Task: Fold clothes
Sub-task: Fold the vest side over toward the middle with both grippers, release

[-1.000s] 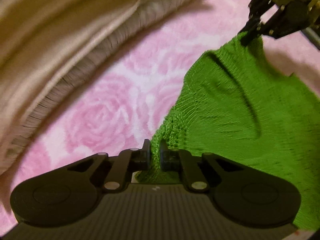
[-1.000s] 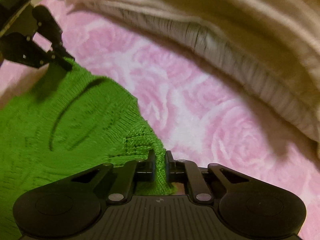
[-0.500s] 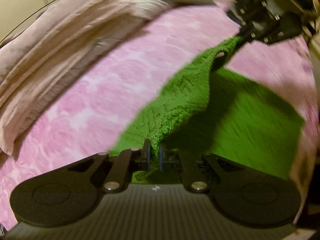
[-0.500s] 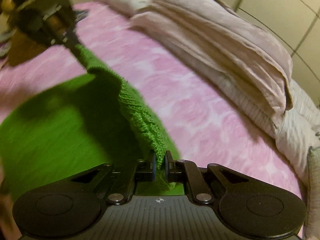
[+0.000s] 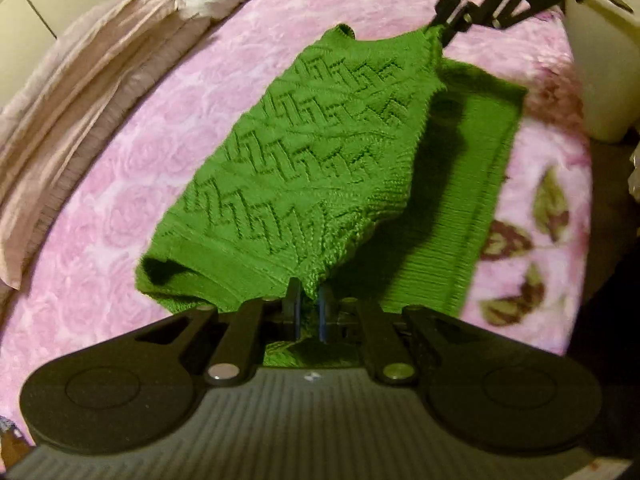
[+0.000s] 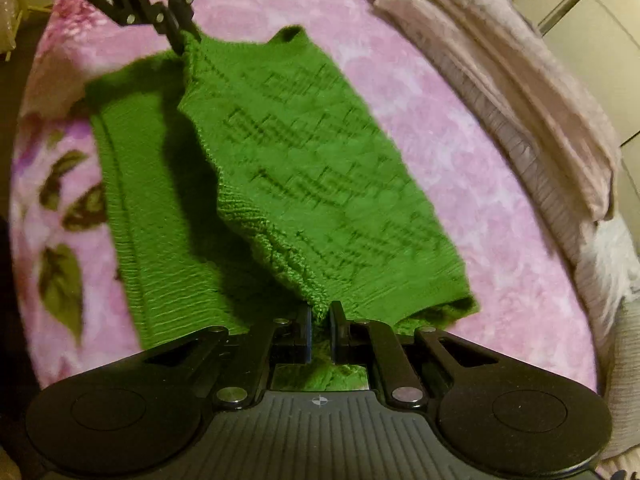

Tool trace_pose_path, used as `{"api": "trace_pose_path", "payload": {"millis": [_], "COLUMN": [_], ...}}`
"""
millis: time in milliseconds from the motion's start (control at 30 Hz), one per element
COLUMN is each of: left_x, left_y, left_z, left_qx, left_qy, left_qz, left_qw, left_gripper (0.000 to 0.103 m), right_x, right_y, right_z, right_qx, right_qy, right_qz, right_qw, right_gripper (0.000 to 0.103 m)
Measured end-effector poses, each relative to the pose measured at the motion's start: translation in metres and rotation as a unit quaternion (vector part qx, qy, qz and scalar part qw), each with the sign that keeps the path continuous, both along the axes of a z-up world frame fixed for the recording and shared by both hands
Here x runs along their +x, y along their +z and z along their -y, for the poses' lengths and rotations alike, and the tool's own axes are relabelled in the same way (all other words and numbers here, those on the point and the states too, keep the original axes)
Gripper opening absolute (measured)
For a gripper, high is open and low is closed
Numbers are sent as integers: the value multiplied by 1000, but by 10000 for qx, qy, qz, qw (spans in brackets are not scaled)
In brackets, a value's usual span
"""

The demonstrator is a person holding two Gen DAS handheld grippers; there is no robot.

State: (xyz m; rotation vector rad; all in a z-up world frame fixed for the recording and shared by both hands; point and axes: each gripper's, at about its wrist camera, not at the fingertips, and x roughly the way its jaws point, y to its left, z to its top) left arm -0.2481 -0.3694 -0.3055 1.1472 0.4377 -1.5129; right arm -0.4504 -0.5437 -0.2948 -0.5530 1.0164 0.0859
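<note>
A bright green knitted sweater [image 5: 320, 152] lay spread on a pink blanket [image 5: 132, 184] printed with pale roses. The knit carried a raised lattice of interlocking angular lines across its upper layer. That patterned layer was lifted along one long edge and folded partway over a plainer ribbed layer [image 5: 460, 208] lying flat on the blanket beneath it, and it cast a dark shadow onto the ribbed part.

The left gripper [image 5: 308, 308] was clenched on the near corner of the lifted edge, with green knit pinched between its two black fingers [image 5: 292, 300]. The right gripper [image 6: 320, 316] was likewise clamped on the other end of the same lifted edge, the fabric bunched between its fingers [image 6: 338, 320]. In each wrist view, the other gripper showed at the far end of the sweater, gripping its corner from above: the right gripper at the top right of the left view [image 5: 442, 32], the left gripper at the top left of the right view [image 6: 180, 40].

On the side of the ribbed layer, the blanket showed a border of green and maroon leaves [image 5: 516, 272]. On the opposite side of the sweater, a heap of folded beige bedding [image 5: 80, 88] ran along the blanket's edge. A cream-coloured container [image 5: 600, 64] stood past the blanket's far right corner in the left view. Pale tiled walls [image 6: 592, 28] showed behind the bedding.
</note>
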Motion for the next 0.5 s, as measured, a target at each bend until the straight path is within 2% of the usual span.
{"api": "trace_pose_path", "payload": {"millis": [67,233,433,467,500], "left_x": [-10,-27,-27,-28,-27], "left_y": [-4,-35,-42,-42,-40], "left_z": [-7,-20,-20,-18,-16], "left_qx": [53,253,302,347,419], "left_qy": [7,66,29,25,55], "left_qz": [79,173,326,352,324], "left_qw": [10000,9995,9990,9988,9986], "left_gripper": [5,5,5,6,7], "right_x": [-10,-17,-7,-8,-7], "right_y": [2,-38,-54,-52,-49], "right_z": [-11,-29,-17,-18,-17], "right_qx": [-3,-18,-6,15,70], "right_qy": [21,88,-22,-34,-66], "right_qz": [1,-219,-323,-347,-439], "right_qw": [10000,9997,9995,9994,9990], "right_gripper": [4,4,6,9,17]}}
